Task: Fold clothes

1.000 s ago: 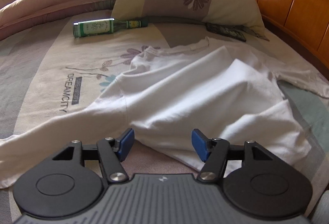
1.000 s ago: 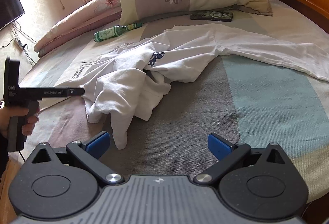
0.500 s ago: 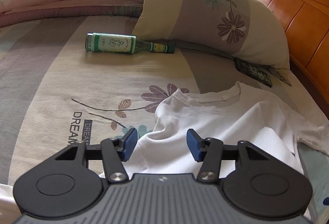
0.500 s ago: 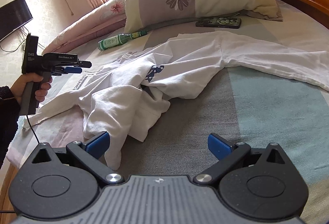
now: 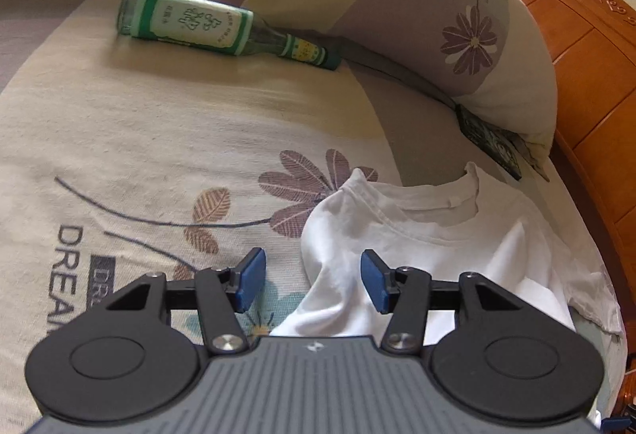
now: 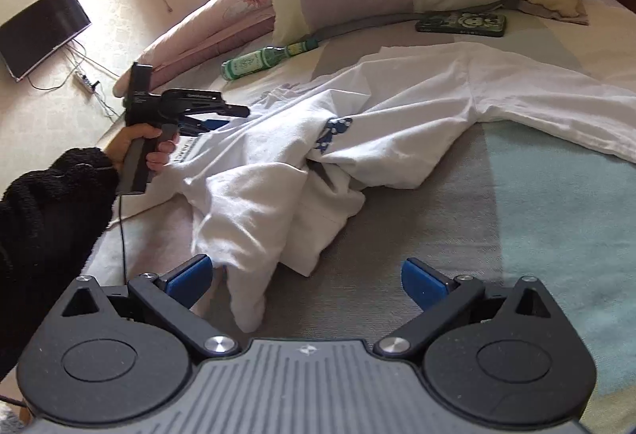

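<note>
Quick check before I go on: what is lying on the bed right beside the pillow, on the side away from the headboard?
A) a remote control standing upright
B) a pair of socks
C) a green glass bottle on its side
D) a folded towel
C: a green bottle with a white and green label lies on its side on the bedspread, its neck pointing toward the pillow.
</note>
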